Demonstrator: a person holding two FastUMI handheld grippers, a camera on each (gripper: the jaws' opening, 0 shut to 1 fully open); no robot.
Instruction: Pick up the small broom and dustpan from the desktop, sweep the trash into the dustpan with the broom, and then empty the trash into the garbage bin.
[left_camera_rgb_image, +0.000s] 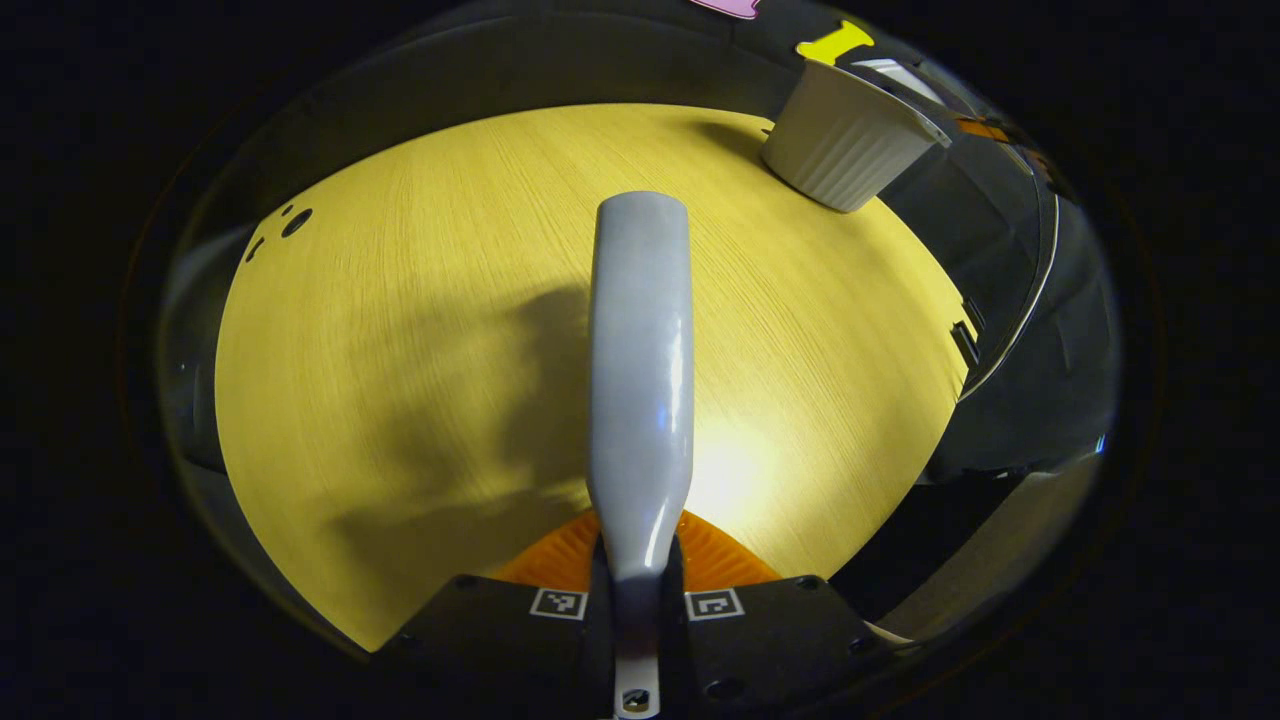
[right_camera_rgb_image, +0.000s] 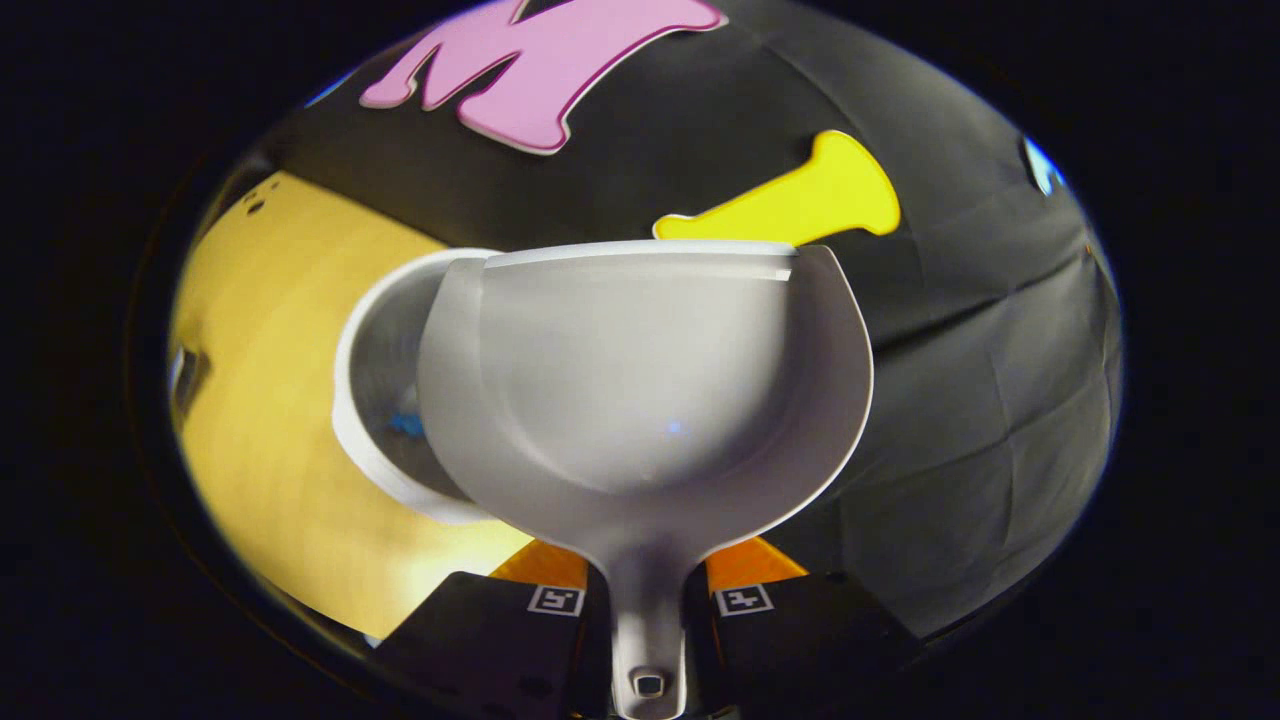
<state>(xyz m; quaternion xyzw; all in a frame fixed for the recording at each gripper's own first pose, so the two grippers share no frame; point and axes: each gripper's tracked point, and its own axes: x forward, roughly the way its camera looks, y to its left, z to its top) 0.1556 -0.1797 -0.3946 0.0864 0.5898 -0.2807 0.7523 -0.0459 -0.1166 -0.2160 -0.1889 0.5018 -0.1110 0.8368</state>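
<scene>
My left gripper (left_camera_rgb_image: 637, 580) is shut on the handle of the small grey broom (left_camera_rgb_image: 641, 360), which points forward above the yellow wooden desktop (left_camera_rgb_image: 400, 330). The white ribbed garbage bin (left_camera_rgb_image: 845, 135) stands at the desktop's far right corner. In the right gripper view, my right gripper (right_camera_rgb_image: 648, 590) is shut on the handle of the grey dustpan (right_camera_rgb_image: 650, 380). The pan is held over the open bin (right_camera_rgb_image: 385, 400), covering its right part. A small blue scrap (right_camera_rgb_image: 407, 425) lies inside the bin. The pan's inside looks bare.
The black cloth wall (right_camera_rgb_image: 960, 400) rises right behind the bin. The desktop's right edge (left_camera_rgb_image: 950, 340) drops off to dark floor. A few small dark holes (left_camera_rgb_image: 295, 222) mark the desktop's far left corner.
</scene>
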